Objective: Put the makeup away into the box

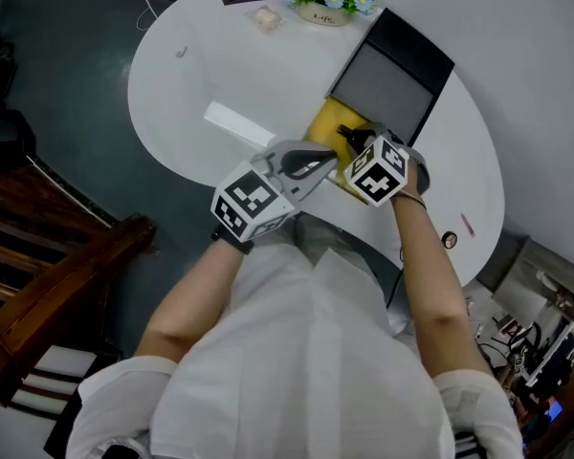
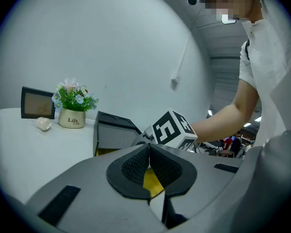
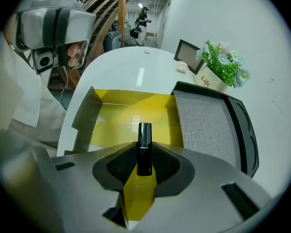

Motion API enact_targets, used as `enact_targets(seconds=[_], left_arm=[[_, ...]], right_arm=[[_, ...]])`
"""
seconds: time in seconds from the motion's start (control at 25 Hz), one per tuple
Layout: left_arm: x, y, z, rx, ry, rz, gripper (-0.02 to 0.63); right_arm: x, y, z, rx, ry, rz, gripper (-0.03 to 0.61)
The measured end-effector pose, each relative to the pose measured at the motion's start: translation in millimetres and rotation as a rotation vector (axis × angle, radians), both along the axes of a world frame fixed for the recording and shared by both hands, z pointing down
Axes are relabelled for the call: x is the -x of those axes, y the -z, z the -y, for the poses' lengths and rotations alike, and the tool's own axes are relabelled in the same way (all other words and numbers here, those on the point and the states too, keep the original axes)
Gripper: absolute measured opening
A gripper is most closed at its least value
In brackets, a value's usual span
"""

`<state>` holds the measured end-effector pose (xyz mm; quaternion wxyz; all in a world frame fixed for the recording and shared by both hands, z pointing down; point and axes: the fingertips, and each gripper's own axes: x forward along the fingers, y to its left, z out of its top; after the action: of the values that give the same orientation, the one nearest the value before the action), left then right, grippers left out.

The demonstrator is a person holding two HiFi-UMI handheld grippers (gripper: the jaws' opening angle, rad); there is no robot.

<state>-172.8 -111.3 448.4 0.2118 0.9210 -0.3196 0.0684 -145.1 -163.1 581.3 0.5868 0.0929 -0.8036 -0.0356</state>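
Right gripper (image 3: 144,153): jaws clamped on black makeup tube (image 3: 144,140), pointing steeply down over the box's (image 3: 111,124) yellow interior; tube not yet released | Left gripper (image 2: 149,150): pads pressed together, nothing between, just beside the box's near edge | Box: open, grey-lined lid (image 3: 206,125) folded back on far side.

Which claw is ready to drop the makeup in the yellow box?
The right claw: it grips a black lipstick tube over the open yellow box. The left claw is shut and empty.
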Motion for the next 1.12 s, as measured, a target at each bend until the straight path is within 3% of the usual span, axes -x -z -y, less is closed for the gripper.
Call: enact_targets(seconds=[0.4, 1.12], left_arm=[[7.7, -0.9, -2.8, 0.002, -0.022, 0.015, 0.018], [-23.9, 4.1, -5.7, -0.011, -0.096, 0.048, 0.020]], right_arm=[[7.2, -12.8, 3.1, -0.036, -0.018, -0.014, 0.089], [-3.0, 21.3, -5.7, -0.047, -0.104, 0.144, 0.107]])
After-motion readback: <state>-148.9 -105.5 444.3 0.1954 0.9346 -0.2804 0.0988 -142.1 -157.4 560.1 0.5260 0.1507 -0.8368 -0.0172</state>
